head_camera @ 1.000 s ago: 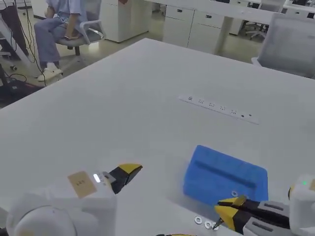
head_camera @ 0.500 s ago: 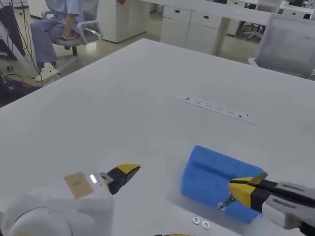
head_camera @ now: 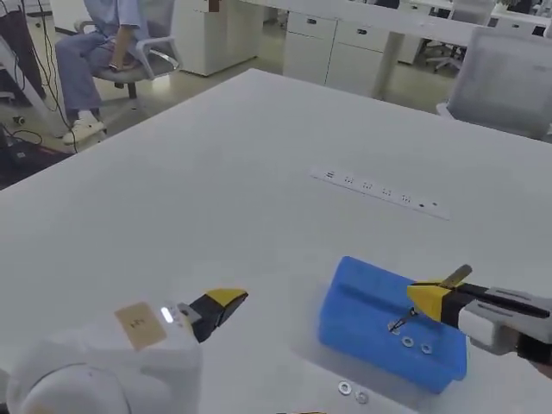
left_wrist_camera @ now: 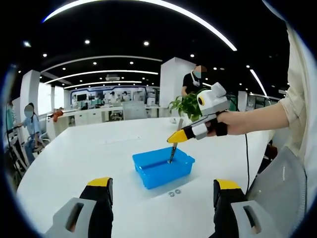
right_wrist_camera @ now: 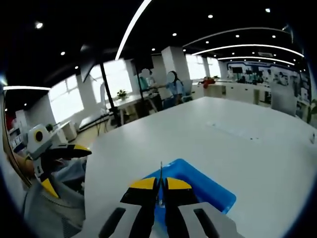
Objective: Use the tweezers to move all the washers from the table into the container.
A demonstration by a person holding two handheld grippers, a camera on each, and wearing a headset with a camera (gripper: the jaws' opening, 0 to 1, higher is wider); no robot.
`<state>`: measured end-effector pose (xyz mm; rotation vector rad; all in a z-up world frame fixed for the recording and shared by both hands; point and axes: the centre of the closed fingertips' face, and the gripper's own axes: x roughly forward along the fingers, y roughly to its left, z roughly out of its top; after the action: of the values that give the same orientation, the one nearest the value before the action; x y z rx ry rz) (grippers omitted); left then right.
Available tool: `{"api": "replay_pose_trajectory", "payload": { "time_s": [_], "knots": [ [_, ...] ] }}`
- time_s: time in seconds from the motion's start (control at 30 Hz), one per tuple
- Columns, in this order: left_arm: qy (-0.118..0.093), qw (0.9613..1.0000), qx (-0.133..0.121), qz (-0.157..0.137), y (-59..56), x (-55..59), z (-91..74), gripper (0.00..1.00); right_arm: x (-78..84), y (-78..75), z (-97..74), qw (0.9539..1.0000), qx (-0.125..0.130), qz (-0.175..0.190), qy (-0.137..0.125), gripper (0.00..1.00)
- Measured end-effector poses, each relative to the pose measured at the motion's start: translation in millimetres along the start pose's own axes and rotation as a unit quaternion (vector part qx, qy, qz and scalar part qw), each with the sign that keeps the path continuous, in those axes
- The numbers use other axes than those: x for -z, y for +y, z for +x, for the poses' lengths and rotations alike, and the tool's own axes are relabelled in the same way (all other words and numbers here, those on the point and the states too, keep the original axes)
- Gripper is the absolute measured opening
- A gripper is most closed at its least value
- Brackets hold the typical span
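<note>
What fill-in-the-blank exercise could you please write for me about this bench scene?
The right gripper holds the tweezers over the ___ container.
___ washers lie on the table beside the container.
The left gripper is ___.
Missing words: blue; two; open.

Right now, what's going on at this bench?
The person's right gripper is shut on the tweezers, whose tips dip into the blue container, where two washers lie. Two more washers lie on the table beside it. The left gripper hangs open off to the side, holding nothing.
</note>
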<state>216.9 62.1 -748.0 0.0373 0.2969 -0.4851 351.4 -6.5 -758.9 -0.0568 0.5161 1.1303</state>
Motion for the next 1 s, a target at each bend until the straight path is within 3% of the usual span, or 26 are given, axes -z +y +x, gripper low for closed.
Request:
{"api": "replay_pose_trajectory", "payload": {
  "time_s": [0.4,0.53,0.7,0.83,1.0],
  "knots": [
    [0.003,1.0000,0.004,0.001,-1.5,0.9,0.0,0.85,16.3,-28.0,21.1,0.9989,0.010,0.017,0.042,0.02],
    [0.005,1.0000,0.005,0.002,-2.3,1.2,0.3,0.85,23.7,-30.8,26.0,0.9978,0.007,0.004,0.066,0.02],
    [0.006,1.0000,0.005,0.003,-2.6,1.5,0.6,0.85,25.7,-35.3,31.5,0.9972,0.007,0.004,0.074,0.02],
    [0.007,1.0000,0.006,0.003,-3.1,1.6,0.7,0.85,31.1,-37.3,36.2,0.9947,0.003,-0.018,0.101,0.02],
    [0.007,1.0000,0.004,0.002,-2.1,1.7,0.7,0.84,33.6,-35.0,39.6,0.9934,0.000,-0.028,0.111,0.02]
  ]
}}
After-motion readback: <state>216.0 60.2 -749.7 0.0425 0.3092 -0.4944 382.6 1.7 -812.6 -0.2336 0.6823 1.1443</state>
